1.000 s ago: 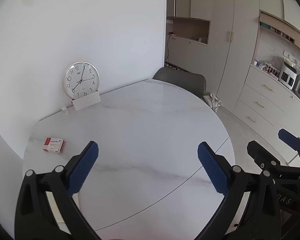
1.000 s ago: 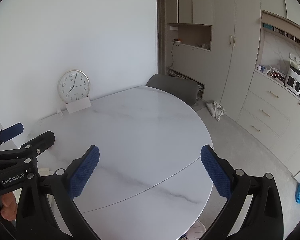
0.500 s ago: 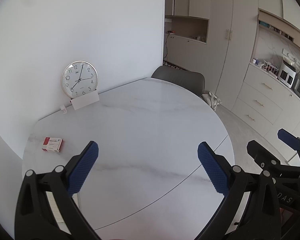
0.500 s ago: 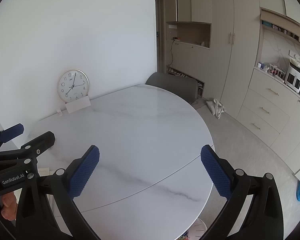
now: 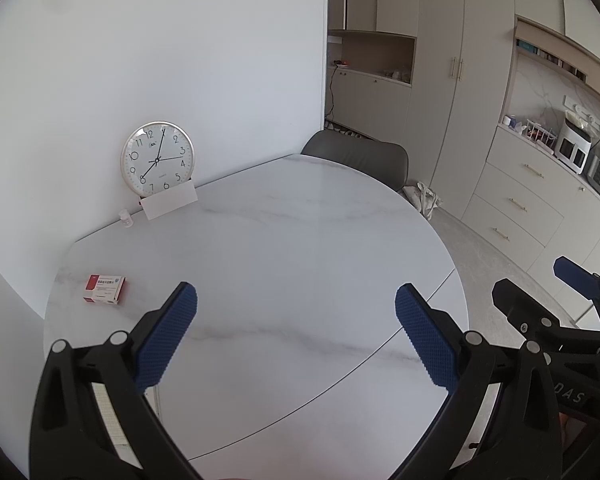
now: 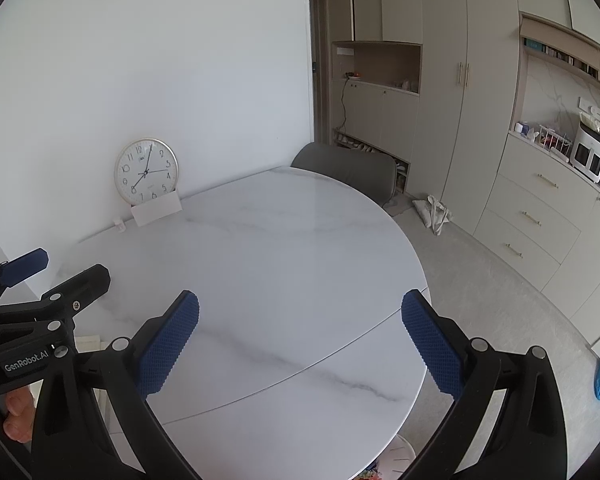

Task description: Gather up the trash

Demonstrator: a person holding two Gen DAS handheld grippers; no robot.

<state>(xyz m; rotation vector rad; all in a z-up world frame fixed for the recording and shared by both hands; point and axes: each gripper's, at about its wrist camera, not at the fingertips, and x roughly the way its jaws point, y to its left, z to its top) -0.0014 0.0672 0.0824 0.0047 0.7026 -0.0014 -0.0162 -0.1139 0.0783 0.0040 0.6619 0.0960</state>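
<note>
Box (image 5: 105, 289) lies unmoved; hand-held grippers stay spread.

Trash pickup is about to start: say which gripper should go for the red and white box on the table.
Left. The red and white box lies just left of the open left gripper, at the table's left edge. The right gripper, also open, hangs further right, its view missing the box.

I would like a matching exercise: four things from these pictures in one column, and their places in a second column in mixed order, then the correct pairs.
Things:
1. clock
2. red and white box
3. grey chair
4. white card

Places:
A. behind the table's far edge
B. leaning against the clock's lower part
C. standing against the wall
D. flat near the table's left edge

Pairs: 1-C, 2-D, 3-A, 4-B
</note>
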